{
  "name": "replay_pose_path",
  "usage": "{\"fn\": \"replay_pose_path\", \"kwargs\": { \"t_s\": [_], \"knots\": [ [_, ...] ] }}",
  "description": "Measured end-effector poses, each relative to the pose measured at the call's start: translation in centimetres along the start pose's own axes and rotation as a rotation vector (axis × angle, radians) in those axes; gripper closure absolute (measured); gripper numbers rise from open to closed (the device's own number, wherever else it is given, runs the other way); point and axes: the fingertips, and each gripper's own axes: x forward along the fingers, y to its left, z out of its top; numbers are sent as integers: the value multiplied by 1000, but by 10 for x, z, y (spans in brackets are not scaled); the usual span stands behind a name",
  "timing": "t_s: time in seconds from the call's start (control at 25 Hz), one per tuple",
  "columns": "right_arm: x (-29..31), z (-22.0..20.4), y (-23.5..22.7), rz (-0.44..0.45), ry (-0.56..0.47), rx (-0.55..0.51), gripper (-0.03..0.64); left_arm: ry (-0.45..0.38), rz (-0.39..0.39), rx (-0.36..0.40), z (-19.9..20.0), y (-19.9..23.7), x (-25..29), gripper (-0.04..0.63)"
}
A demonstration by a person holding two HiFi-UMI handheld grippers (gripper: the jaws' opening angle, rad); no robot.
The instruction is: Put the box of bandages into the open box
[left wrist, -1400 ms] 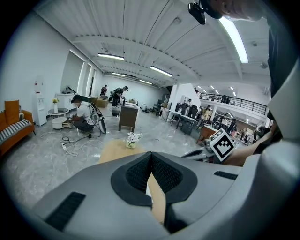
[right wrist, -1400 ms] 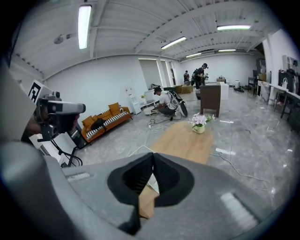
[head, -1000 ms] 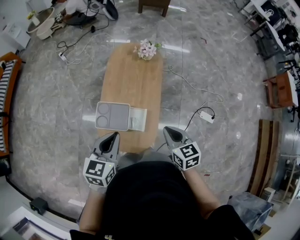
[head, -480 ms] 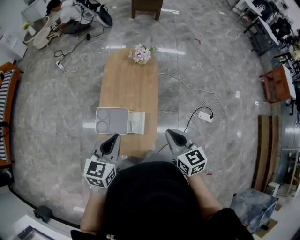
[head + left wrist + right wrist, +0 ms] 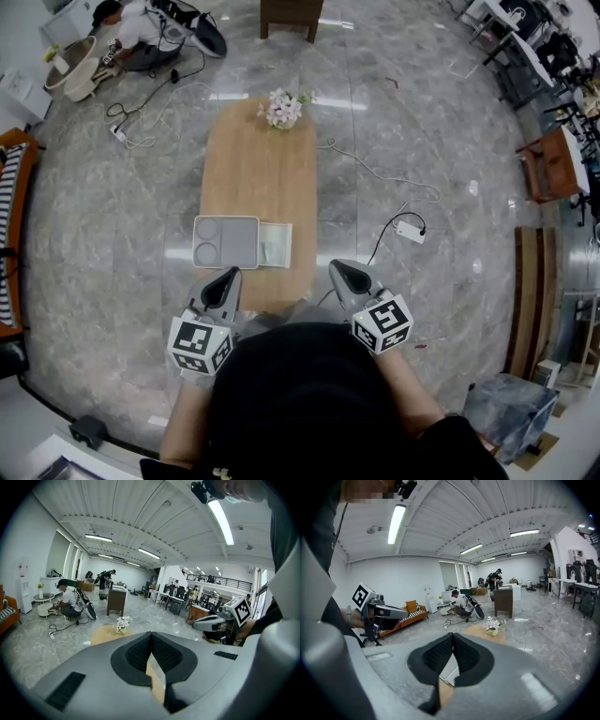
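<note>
While the pale bandage box (image 5: 275, 244) lies on the table (image 5: 262, 159), touching the grey open box (image 5: 225, 241) whose two round hollows look empty, left gripper (image 5: 225, 277) and right gripper (image 5: 342, 272) hover nearby, jaws closed on nothing.

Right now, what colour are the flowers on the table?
The flowers are pinkish white, clearest in the head view.

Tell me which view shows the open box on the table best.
Head view: the open box lies whole, seen from above, on the table. The right gripper view catches only a pale sliver below its jaws; the left gripper view shows no clear part.
</note>
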Motion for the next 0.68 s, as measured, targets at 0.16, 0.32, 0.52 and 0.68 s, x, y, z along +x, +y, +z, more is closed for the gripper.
{"fn": "replay_pose_path", "kwargs": {
  "t_s": [0.16, 0.32, 0.52, 0.68],
  "knots": [
    [0, -1, 5, -8, 4, 2, 619, 3, -6, -1, -1, 2, -3, 583],
    [1, 0, 7, -12, 9, 3, 619, 8, -11, 0, -1, 4, -5, 583],
    [5, -5, 5, -19, 17, 11, 618, 9, -13, -4, -3, 8, -1, 583],
    [9, -6, 5, -22, 19, 18, 618, 7, -12, -7, -4, 12, -2, 583]
  ]
}}
